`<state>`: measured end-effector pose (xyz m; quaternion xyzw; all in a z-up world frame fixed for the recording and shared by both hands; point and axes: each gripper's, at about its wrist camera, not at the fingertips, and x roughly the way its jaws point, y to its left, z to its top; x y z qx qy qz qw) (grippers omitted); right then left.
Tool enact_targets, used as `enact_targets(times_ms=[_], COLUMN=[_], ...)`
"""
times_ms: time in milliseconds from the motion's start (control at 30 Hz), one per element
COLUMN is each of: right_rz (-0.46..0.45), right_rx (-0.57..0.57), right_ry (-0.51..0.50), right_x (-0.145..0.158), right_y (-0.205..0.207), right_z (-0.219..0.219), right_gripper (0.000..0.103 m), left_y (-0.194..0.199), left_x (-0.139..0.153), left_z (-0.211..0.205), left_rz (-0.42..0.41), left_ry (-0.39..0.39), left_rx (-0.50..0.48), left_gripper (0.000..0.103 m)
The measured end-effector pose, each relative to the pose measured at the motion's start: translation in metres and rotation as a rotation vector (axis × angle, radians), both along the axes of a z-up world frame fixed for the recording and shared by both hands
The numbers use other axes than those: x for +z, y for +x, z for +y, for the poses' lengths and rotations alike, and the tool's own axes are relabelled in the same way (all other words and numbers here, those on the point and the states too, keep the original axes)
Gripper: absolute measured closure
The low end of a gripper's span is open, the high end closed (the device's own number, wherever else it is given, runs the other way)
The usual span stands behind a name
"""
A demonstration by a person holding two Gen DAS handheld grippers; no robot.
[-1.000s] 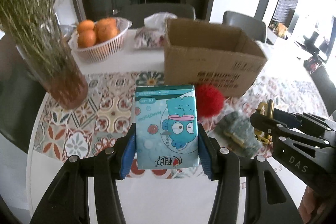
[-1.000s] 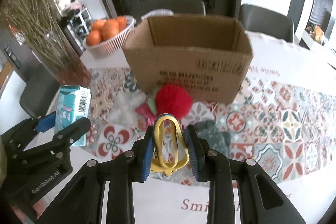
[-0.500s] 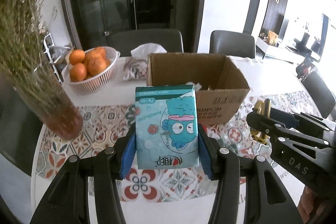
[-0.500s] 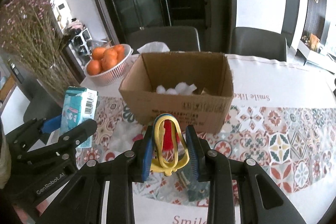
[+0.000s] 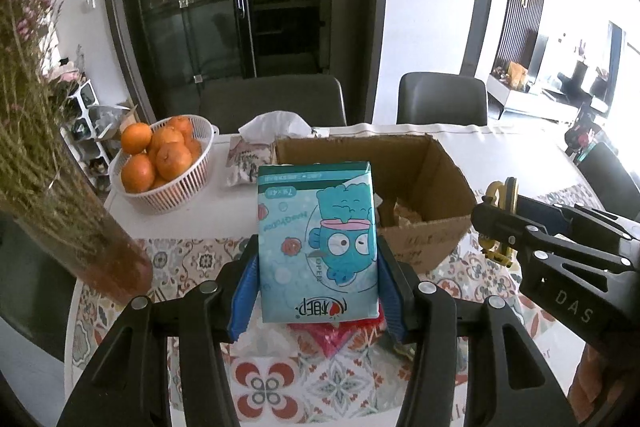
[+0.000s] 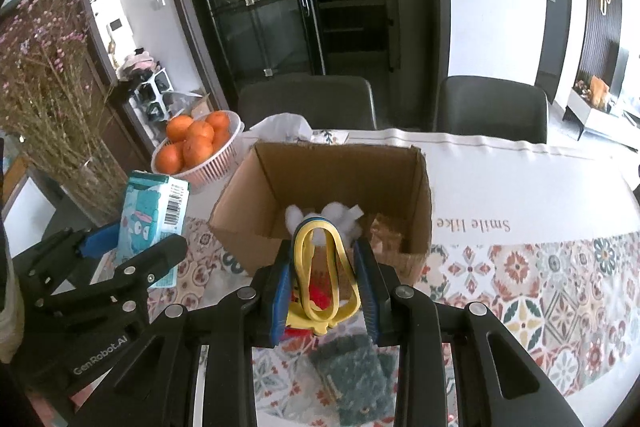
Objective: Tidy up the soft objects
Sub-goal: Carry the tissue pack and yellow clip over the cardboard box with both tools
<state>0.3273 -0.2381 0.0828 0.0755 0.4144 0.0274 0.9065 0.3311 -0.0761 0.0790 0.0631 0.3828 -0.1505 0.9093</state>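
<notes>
My left gripper [image 5: 318, 283] is shut on a teal tissue pack [image 5: 318, 243] with a blue cartoon fish, held upright above the table in front of the open cardboard box [image 5: 448, 183]. My right gripper [image 6: 324, 287] is shut on a yellow looped toy [image 6: 322, 275], just before the box [image 6: 248, 203]. White fluffy pieces [image 6: 332, 217] lie inside the box. A red pompom [image 6: 320, 293] shows through the yellow loop, and a grey-green fuzzy item [image 6: 360, 379] lies on the cloth below my right gripper. The tissue pack [image 6: 150, 215] appears at the left of the right wrist view.
A white basket of oranges [image 5: 160, 163] and a floral tissue holder [image 5: 256, 155] stand behind the box. A vase of dried flowers [image 5: 60, 195] rises at the left. Dark chairs [image 6: 492, 111] stand beyond the table. A red packet [image 5: 340, 335] lies under the left gripper.
Both grippers have risen and moved toward the box with their loads, so the box's inside shows and the red pompom and fuzzy item have slid low in view.
</notes>
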Motion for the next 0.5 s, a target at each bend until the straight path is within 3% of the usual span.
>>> enact_targets(times_ms=[500], right_rz=[0.059], right_rx=[0.0], right_ry=[-0.012], right_x=[-0.014], right_y=[0.068], right_z=[-0.024], right_gripper=[0.071], left_y=[0.064], left_x=[-0.002], left_z=[-0.026], left_rz=[0.013], left_ry=[0.038], left_rx=[-0.004], left_gripper=[0.051])
